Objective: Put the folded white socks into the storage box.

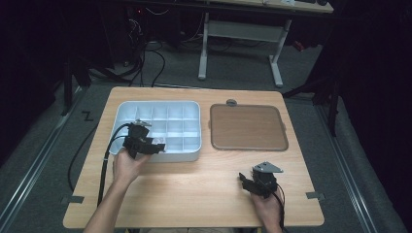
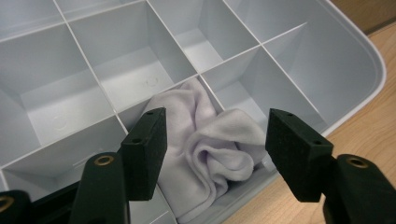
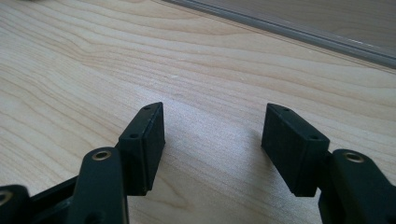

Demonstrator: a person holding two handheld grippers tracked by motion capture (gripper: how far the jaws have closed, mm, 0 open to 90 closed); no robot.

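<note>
I held my left gripper (image 2: 212, 149) wide just above the white cloth (image 2: 210, 154), tucked into the divided tray's (image 1: 145, 158) near compartment, while my right gripper (image 3: 212, 149) waited wide over the worktop (image 3: 187, 70).

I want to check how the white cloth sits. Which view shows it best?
The left gripper view: the cloth lies crumpled in one tray compartment, close up. In the high view the left gripper covers that spot.

hand-held gripper (image 2: 215, 149): black | brass screws | black cable | bare forearms
</note>
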